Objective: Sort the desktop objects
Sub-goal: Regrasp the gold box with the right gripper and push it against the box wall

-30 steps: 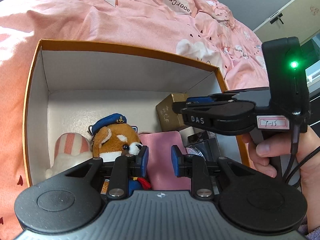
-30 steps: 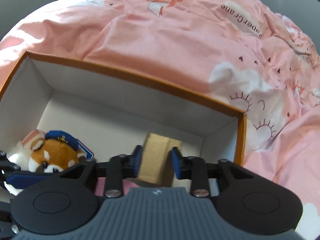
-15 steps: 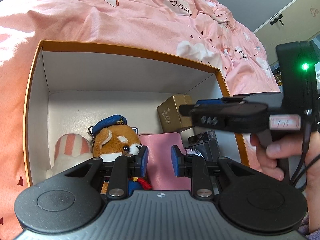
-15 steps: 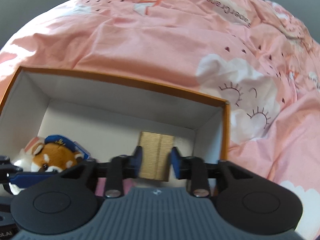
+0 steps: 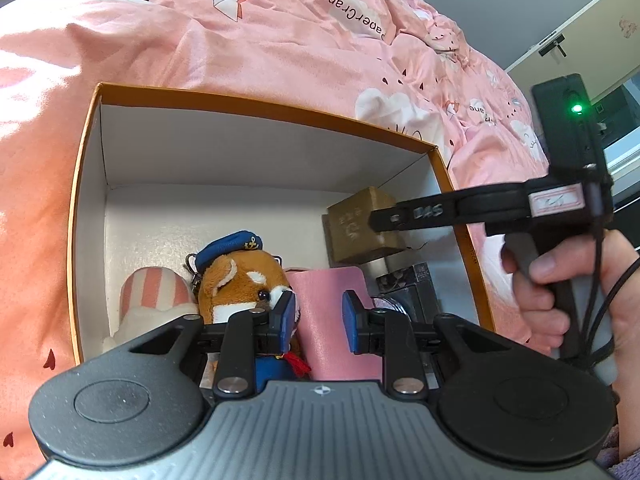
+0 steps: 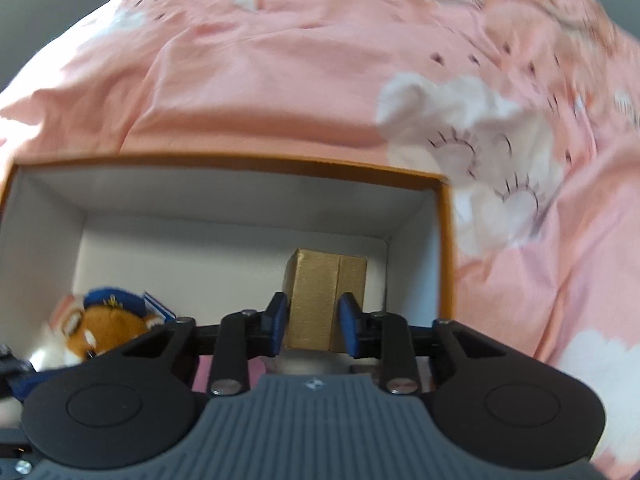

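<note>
The right gripper [image 6: 312, 326] had rolled square to the gold box [image 6: 326, 298], its jaws closing around it without clear contact. The box stood upright at 12 o'clock from that gripper, in the carton's [image 6: 248, 162] far right corner. The left gripper [image 5: 318, 322] hung partly spread and empty, farther off.

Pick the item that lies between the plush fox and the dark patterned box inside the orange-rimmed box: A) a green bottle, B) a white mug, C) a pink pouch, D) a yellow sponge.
C: in the left wrist view a pink pouch lies between the plush fox and the dark patterned box inside the orange-rimmed box.
</note>
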### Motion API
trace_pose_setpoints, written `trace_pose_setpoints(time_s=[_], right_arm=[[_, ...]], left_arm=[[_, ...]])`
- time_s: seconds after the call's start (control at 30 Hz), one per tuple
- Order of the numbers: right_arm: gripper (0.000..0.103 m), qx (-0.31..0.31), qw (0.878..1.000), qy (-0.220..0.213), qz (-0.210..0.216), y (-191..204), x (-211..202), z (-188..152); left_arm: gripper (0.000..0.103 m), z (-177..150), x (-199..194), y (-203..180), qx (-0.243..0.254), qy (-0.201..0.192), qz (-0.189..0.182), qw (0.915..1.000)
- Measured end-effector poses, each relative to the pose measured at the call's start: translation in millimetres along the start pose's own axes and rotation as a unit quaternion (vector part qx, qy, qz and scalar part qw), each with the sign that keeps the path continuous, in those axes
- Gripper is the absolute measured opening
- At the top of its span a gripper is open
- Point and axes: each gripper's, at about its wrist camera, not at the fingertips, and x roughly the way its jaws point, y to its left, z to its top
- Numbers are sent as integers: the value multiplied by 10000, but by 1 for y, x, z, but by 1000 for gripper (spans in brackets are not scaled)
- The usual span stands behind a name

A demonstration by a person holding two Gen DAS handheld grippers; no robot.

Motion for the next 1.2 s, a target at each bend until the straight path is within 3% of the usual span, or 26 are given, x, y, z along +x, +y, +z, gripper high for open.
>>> trace_pose_setpoints(time_s=[0.03, 0.13, 0.37, 0.53, 0.63, 0.7, 0.93, 0.97, 1.0, 1.03, 1.07, 1.13, 1.2], right_arm=[[15, 76, 10000, -3, 17, -4, -2, 0], [10, -96, 9994, -96, -329, 1, -8, -3], [7, -510, 9969, -163, -579, 8, -8, -7], [6, -809, 9944, 121, -672, 10, -7, -6], [1, -1280, 9840, 91, -1235, 18, -4, -12], [1, -1229, 9872, 124, -1005, 15, -3, -14], [9, -1237, 9907, -372, -429, 22, -12, -14], [12, -1275, 9904, -441, -317, 25, -11, -12], [21, -1317, 9897, -492, -281, 27, -9, -9], [31, -1403, 9879, -562, -348, 30, -7, -6], [32, -1547, 9849, -626, -453, 33, -3, -4], [32, -1839, 9791, -583, -642, 38, 7, -1], [32, -1798, 9807, -349, -687, 33, 17, 2]], left_arm=[[28, 0, 0, 0, 0, -3, -5, 10000], [28, 0, -1, -1, 1, -13, -20, 10000], [28, 1, -1, 1, -36, -16, 5, 10000], [28, 2, -2, 2, -45, -23, 10, 10000], [28, 2, -2, 1, -39, -29, -8, 10000], [28, 2, -2, 1, -25, -32, -28, 10000], [28, 0, 0, -1, 21, -9, 14, 10000], [28, 0, 0, -2, 33, -7, 14, 10000], [28, 0, 0, -2, 44, -3, 15, 10000], [28, -1, 0, -2, 52, -1, 18, 10000], [28, -1, 0, -3, 60, 0, 25, 10000], [28, -1, -1, -2, 65, -10, 28, 10000], [28, -1, -2, -2, 50, -23, 31, 10000]])
